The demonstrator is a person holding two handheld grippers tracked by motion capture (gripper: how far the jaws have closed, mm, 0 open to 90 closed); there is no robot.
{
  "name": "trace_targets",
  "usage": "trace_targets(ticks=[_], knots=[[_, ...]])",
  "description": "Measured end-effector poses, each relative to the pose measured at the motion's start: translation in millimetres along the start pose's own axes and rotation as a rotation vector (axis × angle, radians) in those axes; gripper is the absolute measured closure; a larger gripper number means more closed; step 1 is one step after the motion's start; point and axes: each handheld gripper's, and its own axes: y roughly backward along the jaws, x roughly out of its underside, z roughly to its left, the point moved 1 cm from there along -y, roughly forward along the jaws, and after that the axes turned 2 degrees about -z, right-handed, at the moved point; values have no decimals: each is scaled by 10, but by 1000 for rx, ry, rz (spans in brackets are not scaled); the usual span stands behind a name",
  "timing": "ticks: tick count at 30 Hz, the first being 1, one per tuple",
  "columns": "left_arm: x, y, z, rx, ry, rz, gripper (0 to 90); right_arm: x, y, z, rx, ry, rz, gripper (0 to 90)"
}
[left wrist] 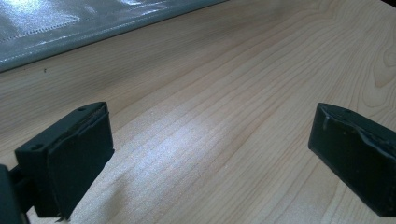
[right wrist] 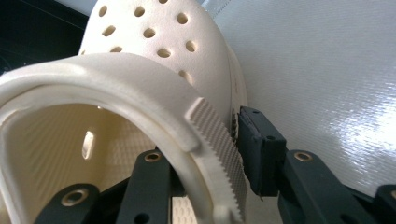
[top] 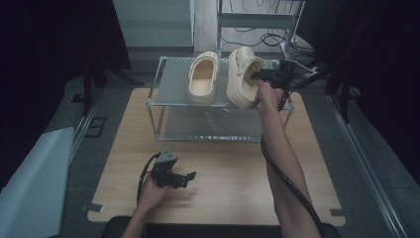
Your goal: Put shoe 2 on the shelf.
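Cream foam clogs stand side by side on the top shelf of a wire-framed rack (top: 157, 82) at the far end of the wooden table (top: 228, 173), toes pointing away from the person. The left clog (top: 203, 79) sits flat, while the right clog (top: 243, 75) is tipped onto its side, its long axis running front to back along the shelf. The right gripper (top: 260, 76) reaches in from the clog's right — one jaw inside the heel opening, the other just outside the ridged wall, which seems barely touched, so I judge the grip slack rather than firm. Any coming move turns on this: the clog lies directly leftward of that gripper, straddled at its side wall. The left gripper (top: 190, 177) rests well apart on the table near the person — jaws spread wide, holding nothing.
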Motion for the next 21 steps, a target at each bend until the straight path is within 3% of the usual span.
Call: trace_targets(ticks=[3,7,10,14,21], knots=[[-1,2,2,2,1,1,1,12,-30,34,10,5,-6,629],[-4,10,-3,7,2,-3,1,43,-73,98,10,4,-12,532],[-2,11,3,7,2,-2,1,65,-98,173,43,54,-17,523],[-5,21,8,9,3,-5,1,102,-165,244,75,76,-30,490],[-4,19,12,8,6,-7,1,154,-246,297,91,128,-33,419]])
